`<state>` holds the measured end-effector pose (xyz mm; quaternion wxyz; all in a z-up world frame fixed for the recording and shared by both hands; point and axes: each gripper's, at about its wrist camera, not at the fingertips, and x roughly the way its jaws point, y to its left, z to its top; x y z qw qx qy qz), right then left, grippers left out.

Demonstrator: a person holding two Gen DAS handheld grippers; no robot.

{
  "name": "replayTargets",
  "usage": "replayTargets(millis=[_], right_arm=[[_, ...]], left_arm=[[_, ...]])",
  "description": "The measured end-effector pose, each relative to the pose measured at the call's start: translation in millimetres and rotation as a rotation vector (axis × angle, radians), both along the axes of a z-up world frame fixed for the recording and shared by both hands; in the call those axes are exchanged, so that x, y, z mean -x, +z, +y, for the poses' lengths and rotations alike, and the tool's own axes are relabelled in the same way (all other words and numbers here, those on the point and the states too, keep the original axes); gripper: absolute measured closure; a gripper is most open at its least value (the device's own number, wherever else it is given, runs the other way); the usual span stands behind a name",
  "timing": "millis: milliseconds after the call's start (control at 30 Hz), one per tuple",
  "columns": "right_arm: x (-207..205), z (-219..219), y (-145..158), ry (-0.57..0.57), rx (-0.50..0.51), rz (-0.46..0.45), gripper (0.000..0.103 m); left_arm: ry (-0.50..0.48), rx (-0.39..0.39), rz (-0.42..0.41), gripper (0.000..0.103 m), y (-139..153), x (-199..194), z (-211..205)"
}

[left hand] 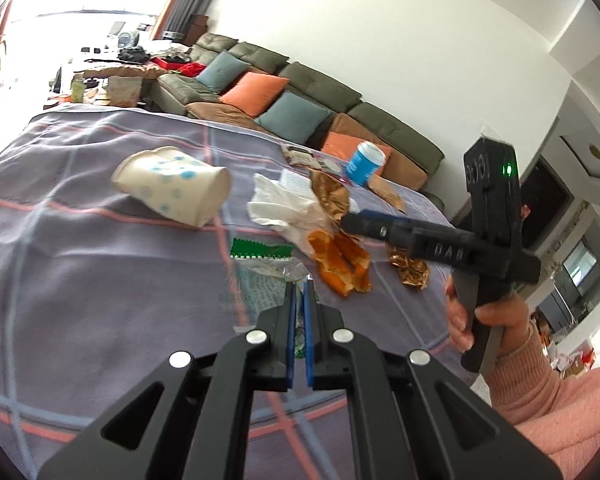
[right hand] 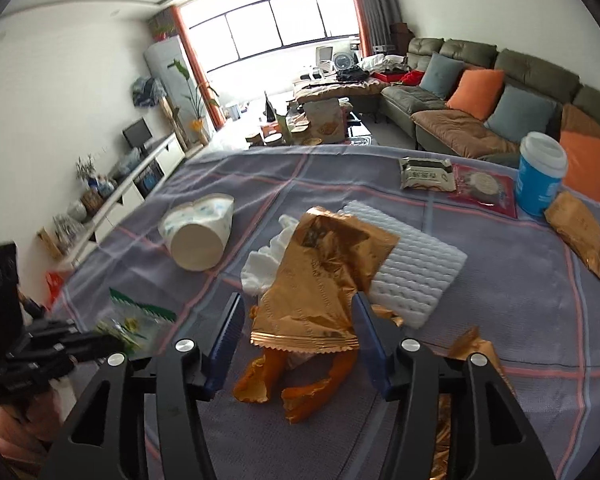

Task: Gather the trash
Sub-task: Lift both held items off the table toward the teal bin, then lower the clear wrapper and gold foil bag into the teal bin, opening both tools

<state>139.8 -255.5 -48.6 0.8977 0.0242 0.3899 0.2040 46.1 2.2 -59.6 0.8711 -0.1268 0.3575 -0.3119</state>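
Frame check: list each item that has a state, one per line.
left gripper: shut on clear green-edged wrapper
right gripper: open, straddling gold wrapper
paper cup: tipped on its side
blue cup: upright, lid on
orange peel: torn, lying flat
white tissue: crumpled

On the desk (right hand: pixel 500 320) in front of you, the foil wrapper (right hand: pixel 324 276) lay over the tissue (right hand: pixel 260 268) and the foam pad (right hand: pixel 416 276), with the orange peel (right hand: pixel 308 392) just before it. The tipped paper cup (right hand: pixel 200 232) lay to their left, the clear bag (right hand: pixel 136 320) nearer you on that side. The lidded cup (right hand: pixel 540 176) stood at the far right, two packets (right hand: pixel 424 174) to its left. The sofa (right hand: pixel 480 92) ran behind the desk.
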Motion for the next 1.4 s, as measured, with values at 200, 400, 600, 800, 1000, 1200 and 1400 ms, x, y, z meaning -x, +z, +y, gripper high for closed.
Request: replayTargets(millis=[200, 400, 600, 800, 1000, 1200, 1400], right_arm=[[-4, 10, -13, -0.014, 0.124, -0.002, 0.058], [-7, -5, -8, -0.048, 0.066, 0.007, 0.094], [0, -16, 15, -0.067, 0.025, -0.052, 0.101], [12, -4, 42, -0.014, -0.053, -0.102, 0.102], [26, 27, 68, 0.108, -0.127, -0.152, 0.102], [28, 67, 80, 0.273, -0.228, -0.139, 0.102], [17, 124, 73, 0.414, -0.278, -0.089, 0.102]], left_arm=[[0.044, 0.007, 0.003, 0.098, 1, 5, 21], [0.075, 0.012, 0.012, 0.098, -3, 8, 36], [0.115, 0.011, 0.002, 0.098, 1, 12, 52], [0.169, 0.015, -0.022, 0.098, 9, 17, 76], [0.235, 0.008, -0.054, 0.098, 22, 25, 101], [0.300, -0.006, -0.075, 0.098, 27, 31, 128], [0.386, -0.026, -0.092, 0.098, 34, 38, 159]])
